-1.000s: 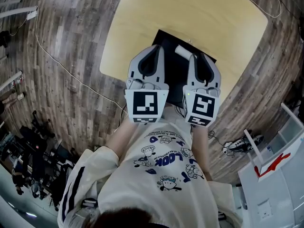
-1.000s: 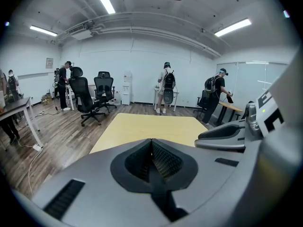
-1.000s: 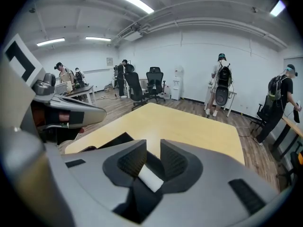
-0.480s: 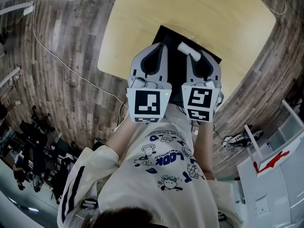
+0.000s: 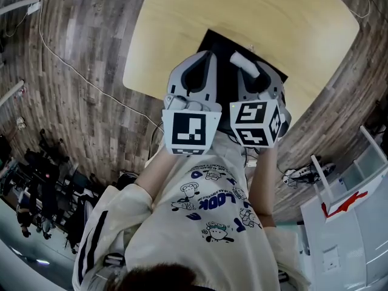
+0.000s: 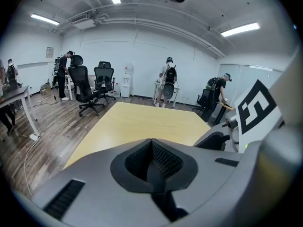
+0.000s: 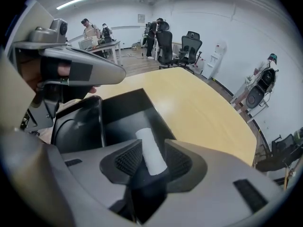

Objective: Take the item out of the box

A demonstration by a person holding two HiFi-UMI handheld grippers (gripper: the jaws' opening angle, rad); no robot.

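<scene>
A cable [image 5: 73,77] trails over the wooden floor [image 5: 79,35] off the tabletop's [image 5: 242,11] left edge. The left claw [image 5: 206,59] hangs over the left part of the box [image 5: 221,56], a black box that sits at the tabletop's near edge. In the left gripper view this claw [image 6: 151,143] is clenched, pad against pad, with nothing between, and the bare tabletop [image 6: 137,122] stretches beyond it toward office chairs [image 6: 90,86] and standing people.

The roll [image 5: 244,63], a short white cylinder, lies over the box's far right part, close to the far wall. It stands between the jaws of the right claw [image 5: 253,76], pointing along them. In the right gripper view the jaws of this claw [image 7: 149,150] are opening, with the roll [image 7: 151,150] between the ribbed pads and no pad clearly pressing on it. The roll's far end shows against the box's [image 7: 123,108] dark floor, beside its right wall, with the tabletop [image 7: 199,108] just past that wall.
</scene>
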